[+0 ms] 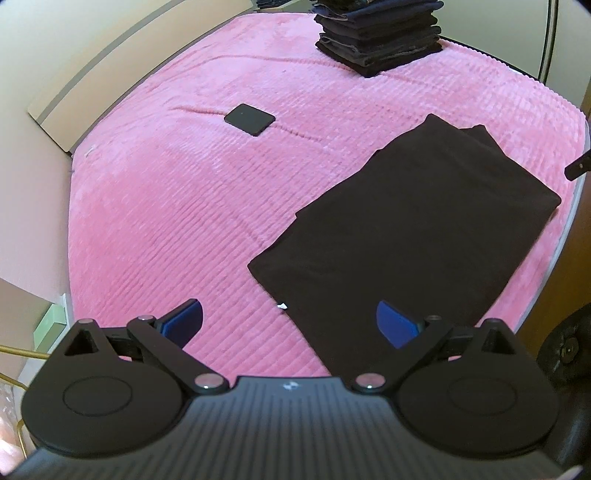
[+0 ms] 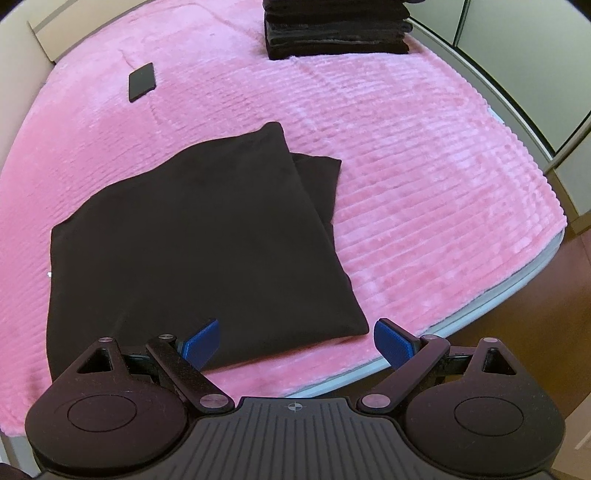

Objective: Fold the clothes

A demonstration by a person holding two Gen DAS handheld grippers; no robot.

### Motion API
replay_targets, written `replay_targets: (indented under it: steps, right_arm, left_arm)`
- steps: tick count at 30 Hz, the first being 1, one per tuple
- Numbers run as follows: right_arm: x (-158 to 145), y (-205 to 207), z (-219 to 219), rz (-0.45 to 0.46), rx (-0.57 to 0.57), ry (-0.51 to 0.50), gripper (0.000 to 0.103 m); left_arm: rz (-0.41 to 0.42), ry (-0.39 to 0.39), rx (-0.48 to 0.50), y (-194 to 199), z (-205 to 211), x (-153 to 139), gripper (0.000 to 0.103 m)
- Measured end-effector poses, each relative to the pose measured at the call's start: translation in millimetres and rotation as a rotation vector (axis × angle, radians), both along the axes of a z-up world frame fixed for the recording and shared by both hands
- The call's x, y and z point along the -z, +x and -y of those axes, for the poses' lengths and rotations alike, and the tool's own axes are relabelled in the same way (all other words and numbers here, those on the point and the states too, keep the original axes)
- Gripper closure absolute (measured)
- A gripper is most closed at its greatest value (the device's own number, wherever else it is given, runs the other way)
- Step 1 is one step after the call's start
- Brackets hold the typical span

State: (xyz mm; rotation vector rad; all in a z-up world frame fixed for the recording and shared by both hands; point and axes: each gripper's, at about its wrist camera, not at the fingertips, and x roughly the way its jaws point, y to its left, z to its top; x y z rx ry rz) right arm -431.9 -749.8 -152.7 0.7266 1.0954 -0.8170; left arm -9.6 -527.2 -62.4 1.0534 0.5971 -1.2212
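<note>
Left gripper (image 1: 289, 322) spread wide, empty, hovering over near corner of dark garment (image 1: 402, 236). Right gripper (image 2: 296, 341) likewise released above opposite near corner. Garment flat on bed (image 2: 424, 184), already a soft rectangle, lower layer peeking out. Probably between folds: next, pinching both near corners. Ribbed pink plush beneath; folded stack (image 2: 336, 29) beyond.

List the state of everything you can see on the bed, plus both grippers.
Dark garment: folded, lying flat on the blanket, a lower layer sticking out at its far corner.
Stack of clothes: folded, piled neatly at the far edge.
Phone: lying flat, screen dark.
Pink blanket: spread over the bed.
Left gripper: jaws open, holding nothing.
Right gripper: jaws open, holding nothing.
</note>
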Motion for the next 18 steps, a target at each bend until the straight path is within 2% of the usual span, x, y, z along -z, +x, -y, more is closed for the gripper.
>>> replay_targets:
  steps: [12, 14, 18]
  right_arm:
    - [9, 17, -10, -0.008, -0.094, 0.021, 0.01]
    - [10, 25, -16, -0.022, -0.16, -0.013, 0.01]
    - [4, 49, -47, -0.071, -0.373, -0.172, 0.01]
  left_arm:
    - [0.032, 0.032, -0.002, -1, -9, 5, 0.004]
    - [0.053, 0.036, 0.021, -2, -15, 6, 0.004]
    - [0.064, 0.065, 0.071, 2, -26, 15, 0.004]
